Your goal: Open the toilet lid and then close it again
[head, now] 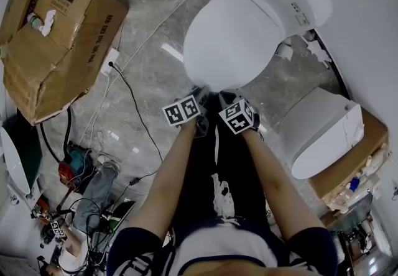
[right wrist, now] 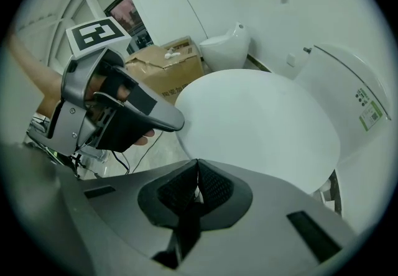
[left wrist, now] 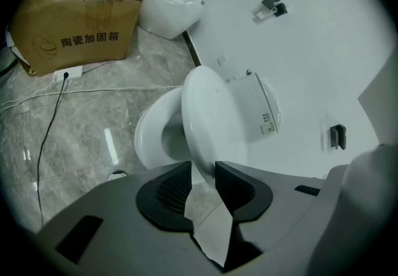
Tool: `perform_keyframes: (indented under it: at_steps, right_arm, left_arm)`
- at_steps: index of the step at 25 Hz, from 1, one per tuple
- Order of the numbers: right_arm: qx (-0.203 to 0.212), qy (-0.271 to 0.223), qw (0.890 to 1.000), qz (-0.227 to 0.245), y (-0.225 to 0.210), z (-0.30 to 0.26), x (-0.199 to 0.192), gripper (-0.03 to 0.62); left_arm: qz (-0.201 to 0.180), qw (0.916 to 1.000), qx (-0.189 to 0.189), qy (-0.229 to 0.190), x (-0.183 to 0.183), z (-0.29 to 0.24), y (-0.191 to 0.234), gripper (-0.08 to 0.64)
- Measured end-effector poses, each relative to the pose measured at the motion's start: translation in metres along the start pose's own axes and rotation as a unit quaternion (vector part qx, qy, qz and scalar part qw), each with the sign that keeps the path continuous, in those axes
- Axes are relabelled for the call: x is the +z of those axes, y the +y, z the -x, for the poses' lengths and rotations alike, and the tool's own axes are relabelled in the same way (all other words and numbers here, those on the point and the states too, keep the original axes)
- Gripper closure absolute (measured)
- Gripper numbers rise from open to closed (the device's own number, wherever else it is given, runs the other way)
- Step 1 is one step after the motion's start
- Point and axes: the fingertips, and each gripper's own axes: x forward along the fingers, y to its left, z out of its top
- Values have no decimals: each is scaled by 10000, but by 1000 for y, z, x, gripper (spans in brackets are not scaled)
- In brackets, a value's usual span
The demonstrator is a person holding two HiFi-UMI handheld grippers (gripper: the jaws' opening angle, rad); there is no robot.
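Left gripper [left wrist: 203,174] jaws wide astride the half-raised toilet lid [left wrist: 208,116] rim at 6 o'clock, right gripper [right wrist: 198,175] pinched closed, empty, beside it.

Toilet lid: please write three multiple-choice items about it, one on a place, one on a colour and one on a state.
1. Where are the left gripper and the right gripper?
A. at the front edge of the toilet lid
B. on a cardboard box
C. at the cables on the floor

2. What colour is the lid?
A. black
B. white
C. brown

3. In what state is the lid?
A. partly raised, tilted above the bowl
B. shut flat
C. taken off, lying on the floor

Answers:
1 A, as the head view shows both grippers at the lid's front rim.
2 B, as the lid is white in every view.
3 A, as the left gripper view shows the open bowl under the tilted lid.
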Motion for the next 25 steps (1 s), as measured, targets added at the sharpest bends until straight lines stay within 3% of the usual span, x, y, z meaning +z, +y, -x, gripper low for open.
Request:
perform_keyframes:
  at_steps: [25]
  right_arm:
    - [408,395,9984,77,8,-65,-29,583]
  left_arm:
    - [96,9992,354,142,-17,-36,62,453]
